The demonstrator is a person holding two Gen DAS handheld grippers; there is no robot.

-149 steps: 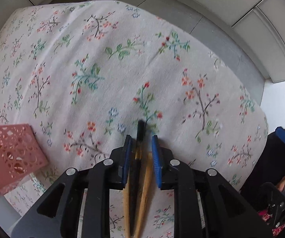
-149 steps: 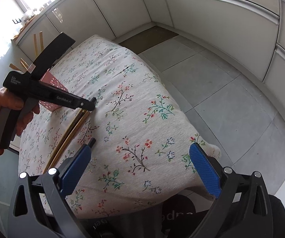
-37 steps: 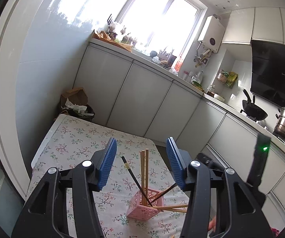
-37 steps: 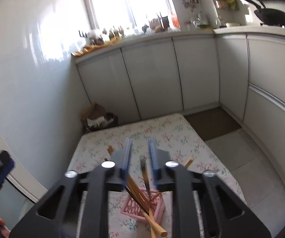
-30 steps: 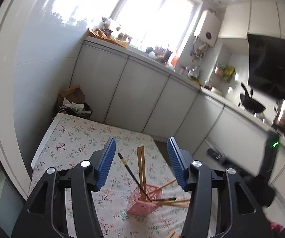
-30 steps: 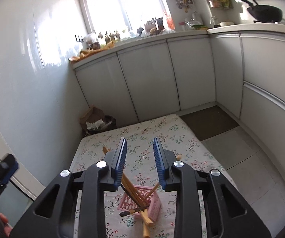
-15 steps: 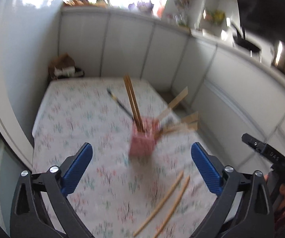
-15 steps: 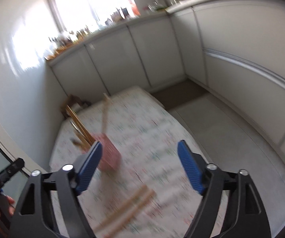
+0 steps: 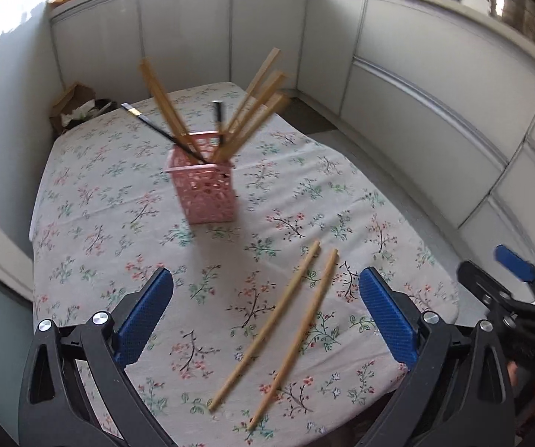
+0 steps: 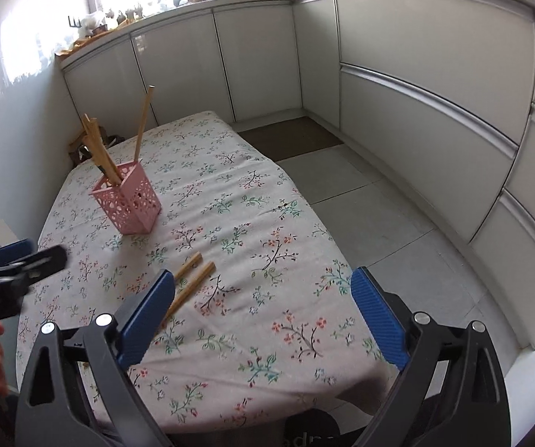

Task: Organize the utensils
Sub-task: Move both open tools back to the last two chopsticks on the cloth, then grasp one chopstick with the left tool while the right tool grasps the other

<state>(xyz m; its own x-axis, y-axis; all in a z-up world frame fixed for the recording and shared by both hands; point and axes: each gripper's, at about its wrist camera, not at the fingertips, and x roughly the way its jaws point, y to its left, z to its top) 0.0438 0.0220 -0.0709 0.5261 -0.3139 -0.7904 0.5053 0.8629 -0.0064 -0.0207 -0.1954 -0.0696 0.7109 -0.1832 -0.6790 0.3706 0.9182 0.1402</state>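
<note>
A pink perforated holder (image 9: pixel 204 186) stands upright on the floral tablecloth and holds several wooden chopsticks (image 9: pixel 256 108) and two black ones (image 9: pixel 155 128). It also shows in the right wrist view (image 10: pixel 129 201). Two wooden chopsticks (image 9: pixel 290 327) lie loose on the cloth near the front; in the right wrist view they (image 10: pixel 189 279) lie by the left finger. My left gripper (image 9: pixel 265 320) is open and empty above the loose pair. My right gripper (image 10: pixel 262 316) is open and empty over the table's near edge.
The table (image 10: pixel 230 193) with the floral cloth stands in a kitchen corner. White cabinets (image 10: pixel 416 74) run along the back and right. Grey floor tiles (image 10: pixel 379 216) lie to the right of the table. A bin with bags (image 9: pixel 77 108) sits behind the table.
Both grippers have opened wide and pulled back and lower from the holder. The chopsticks they carried now stand in the holder. Two wooden chopsticks have come into view on the cloth.
</note>
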